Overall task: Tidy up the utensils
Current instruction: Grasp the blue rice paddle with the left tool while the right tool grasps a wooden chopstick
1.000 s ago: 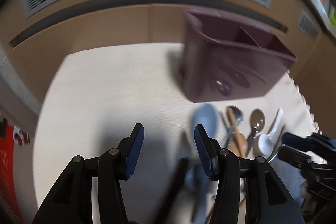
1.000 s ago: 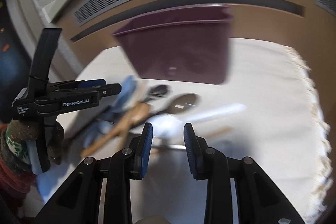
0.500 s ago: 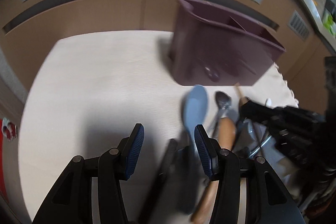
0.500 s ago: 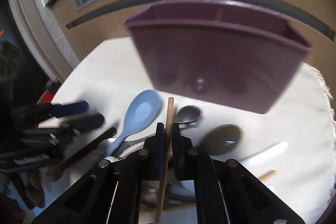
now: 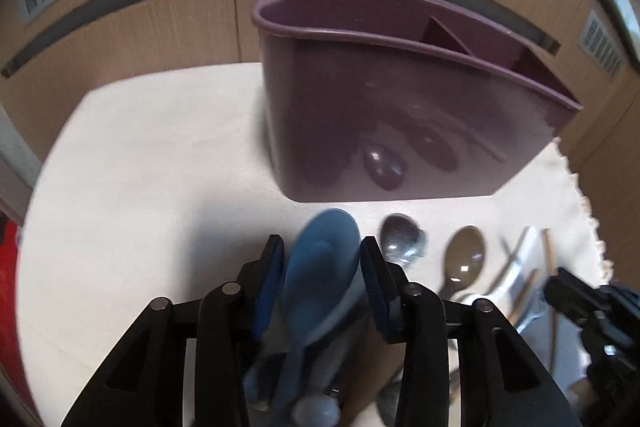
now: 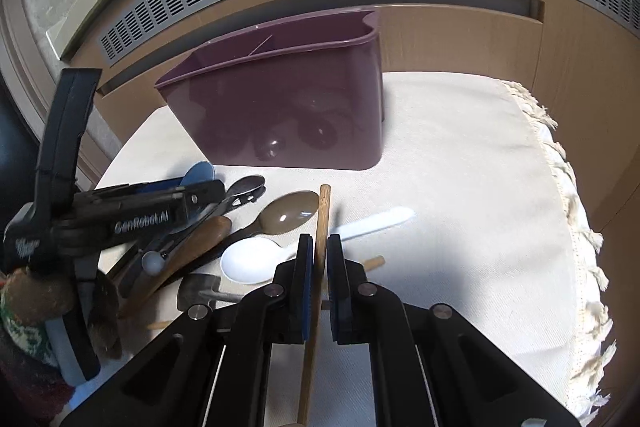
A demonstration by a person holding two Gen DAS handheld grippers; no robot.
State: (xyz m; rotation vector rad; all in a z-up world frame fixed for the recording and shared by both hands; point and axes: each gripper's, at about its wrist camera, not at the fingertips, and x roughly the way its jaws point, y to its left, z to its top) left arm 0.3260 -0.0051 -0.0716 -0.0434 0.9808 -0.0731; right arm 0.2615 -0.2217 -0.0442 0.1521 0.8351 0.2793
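The left gripper (image 5: 322,279) angles steeply down, fingers closing, while the right gripper (image 6: 319,271) is clamped tight.

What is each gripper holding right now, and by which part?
Right gripper: shut on the thin wooden chopstick, gripped below its upper end. Left gripper: jaws closing around the blue plastic spoon at its bowl; firm contact unclear.

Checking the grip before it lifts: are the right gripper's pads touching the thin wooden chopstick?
Touching. The right wrist view shows the right gripper shut on the wooden chopstick, both pads against its sides.
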